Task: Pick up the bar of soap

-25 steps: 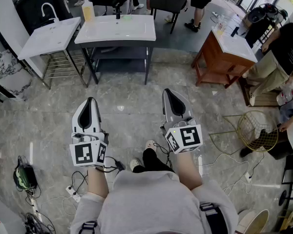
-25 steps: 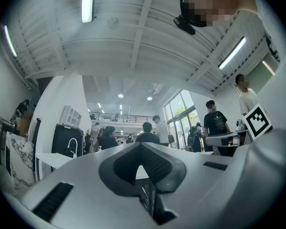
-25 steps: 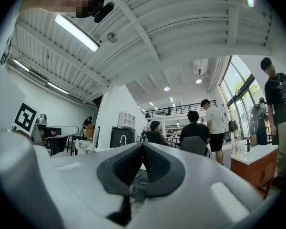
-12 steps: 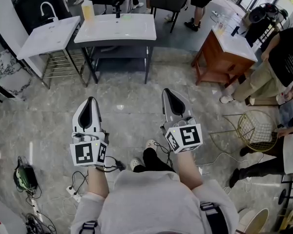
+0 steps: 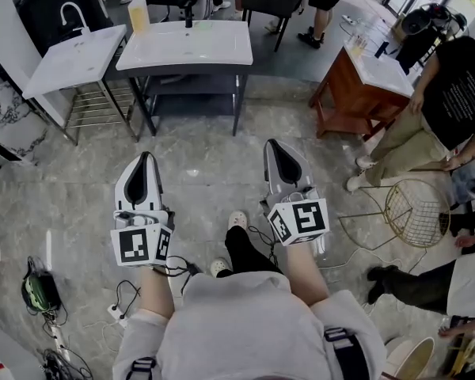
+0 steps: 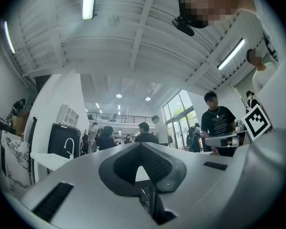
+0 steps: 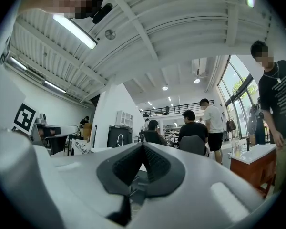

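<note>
White basin surface (image 5: 186,47) stands well ahead of the left tongs (image 5: 146,160) and right tongs (image 5: 272,147), both closed and empty. This looks like the approach step; next they must reach it and open.

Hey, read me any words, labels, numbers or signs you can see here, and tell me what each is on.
No text here can be read.
White print on the bystander's black T-shirt: too small and blurred to read.
Yellow bottle on the sink counter: any label is too small to tell.
Left marker cube and right marker cube: black-and-white square patterns only, no letters or numbers.
</note>
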`<state>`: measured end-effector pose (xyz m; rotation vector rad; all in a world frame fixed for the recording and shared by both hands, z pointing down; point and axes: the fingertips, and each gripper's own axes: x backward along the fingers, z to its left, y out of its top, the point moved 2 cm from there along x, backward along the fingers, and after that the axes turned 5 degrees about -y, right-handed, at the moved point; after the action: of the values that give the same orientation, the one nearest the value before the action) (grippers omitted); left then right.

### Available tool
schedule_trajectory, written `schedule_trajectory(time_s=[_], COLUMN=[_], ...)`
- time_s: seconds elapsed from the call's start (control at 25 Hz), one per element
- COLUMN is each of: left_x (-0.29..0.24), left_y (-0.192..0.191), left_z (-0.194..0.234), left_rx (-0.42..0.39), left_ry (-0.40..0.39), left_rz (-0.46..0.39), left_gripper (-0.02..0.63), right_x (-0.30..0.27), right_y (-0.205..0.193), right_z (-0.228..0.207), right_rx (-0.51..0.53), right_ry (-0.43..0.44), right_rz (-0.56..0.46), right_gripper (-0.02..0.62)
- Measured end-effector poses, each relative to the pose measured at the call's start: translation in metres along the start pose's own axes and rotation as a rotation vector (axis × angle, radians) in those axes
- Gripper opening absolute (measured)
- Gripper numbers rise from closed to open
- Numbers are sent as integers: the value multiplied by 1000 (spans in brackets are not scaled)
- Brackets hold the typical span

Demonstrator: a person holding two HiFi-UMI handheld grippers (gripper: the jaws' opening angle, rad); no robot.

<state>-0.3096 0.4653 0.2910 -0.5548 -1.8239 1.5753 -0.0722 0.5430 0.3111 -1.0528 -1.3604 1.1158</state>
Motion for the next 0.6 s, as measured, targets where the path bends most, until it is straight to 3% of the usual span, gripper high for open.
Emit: schedule_trajectory(time_s=[0.28, 0.6], left_x=[-54, -161], left_y=[-12, -25], left_z=[22, 46], left_rx=[-8, -2], left_ry=[24, 60], left_rz=[-2, -9], left_gripper=[8, 8], right_x=[-61, -165], right_y=[-11, -14], right_z=[-21, -70], right_rx=[0, 14], right_ry=[19, 65], right_rz=[-9, -15], right_gripper=[11, 11])
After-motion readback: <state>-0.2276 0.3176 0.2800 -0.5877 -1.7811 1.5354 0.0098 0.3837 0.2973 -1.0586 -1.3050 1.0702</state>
